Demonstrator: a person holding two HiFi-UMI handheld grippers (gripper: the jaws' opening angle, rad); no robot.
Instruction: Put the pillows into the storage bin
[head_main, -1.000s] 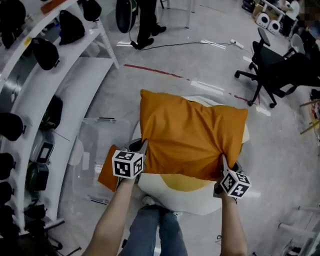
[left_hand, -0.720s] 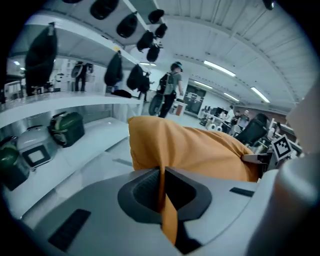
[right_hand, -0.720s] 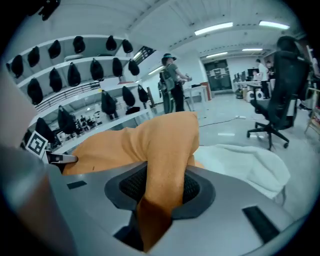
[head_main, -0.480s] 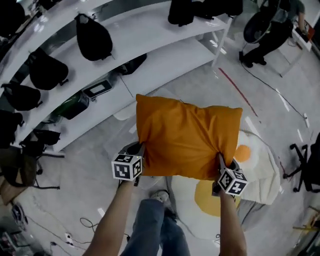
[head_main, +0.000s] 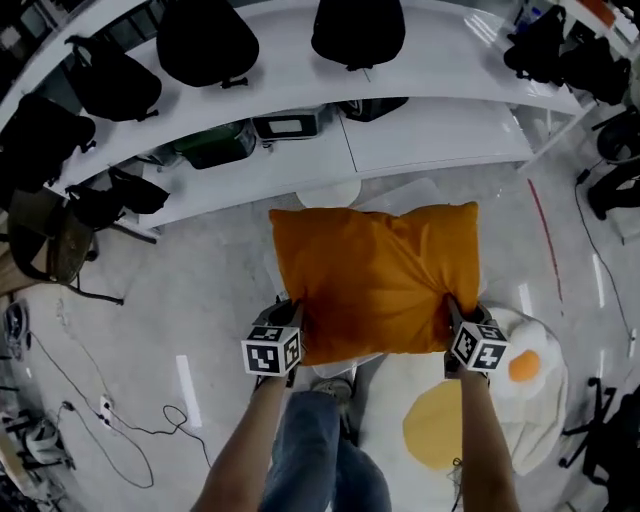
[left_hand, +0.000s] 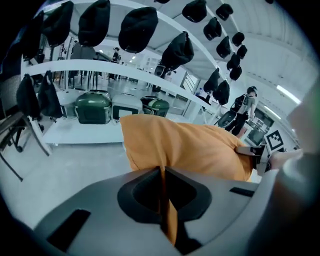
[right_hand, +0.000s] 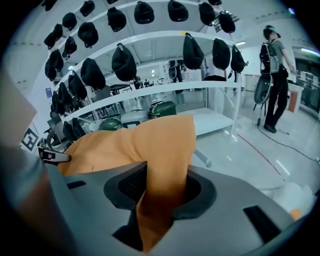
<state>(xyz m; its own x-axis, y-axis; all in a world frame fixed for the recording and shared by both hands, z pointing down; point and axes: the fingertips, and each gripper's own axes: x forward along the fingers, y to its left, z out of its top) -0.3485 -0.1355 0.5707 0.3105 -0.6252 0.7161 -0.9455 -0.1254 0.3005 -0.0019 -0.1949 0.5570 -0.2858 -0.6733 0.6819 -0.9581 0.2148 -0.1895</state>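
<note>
An orange pillow (head_main: 378, 275) hangs in the air between both grippers, held flat above the floor. My left gripper (head_main: 288, 322) is shut on its near-left corner, with the cloth pinched thin between the jaws (left_hand: 162, 200). My right gripper (head_main: 453, 318) is shut on the near-right corner, a thicker fold of orange cloth (right_hand: 157, 200) bunched between its jaws. A second pillow, white with a yellow egg-yolk pattern (head_main: 470, 425), lies on the floor at the lower right. No storage bin shows in any view.
Curved white shelving (head_main: 420, 130) with black bags (head_main: 205, 40) and green cases (head_main: 215, 145) runs across the top. Cables (head_main: 120, 425) trail on the floor at left. A red floor line (head_main: 545, 240) runs at right. A person (right_hand: 275, 75) stands far right.
The view has swung round: the shelving now lies straight ahead where open floor and an office chair were. The clear bin seen at left earlier is out of view. Both grippers keep the pillow.
</note>
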